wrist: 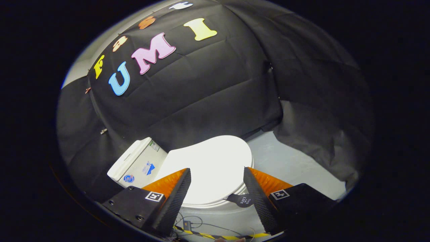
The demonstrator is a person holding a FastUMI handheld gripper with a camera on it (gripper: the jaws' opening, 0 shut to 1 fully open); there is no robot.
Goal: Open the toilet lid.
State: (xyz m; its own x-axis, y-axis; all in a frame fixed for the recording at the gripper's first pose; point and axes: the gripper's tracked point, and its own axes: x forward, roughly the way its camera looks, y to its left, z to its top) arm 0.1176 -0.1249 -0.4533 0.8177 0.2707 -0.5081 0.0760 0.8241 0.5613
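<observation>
A white toilet stands below me with its lid (211, 161) lying flat and closed over the bowl. Its white cistern (136, 164) rises to the left, against the black cloth wall. A short dark strap tab (240, 200) hangs from the lid's near right rim, just inside my right finger. My gripper (216, 176) hovers above the lid, open, with the lid's bright top showing in the wide gap between the fingers. Nothing is held.
Pale grey floor (295, 164) spreads to the right of the toilet, bounded by draped black cloth (329, 134). A yellow-and-black striped tape (215, 237) and thin cables (191, 223) lie on the floor near the toilet's base.
</observation>
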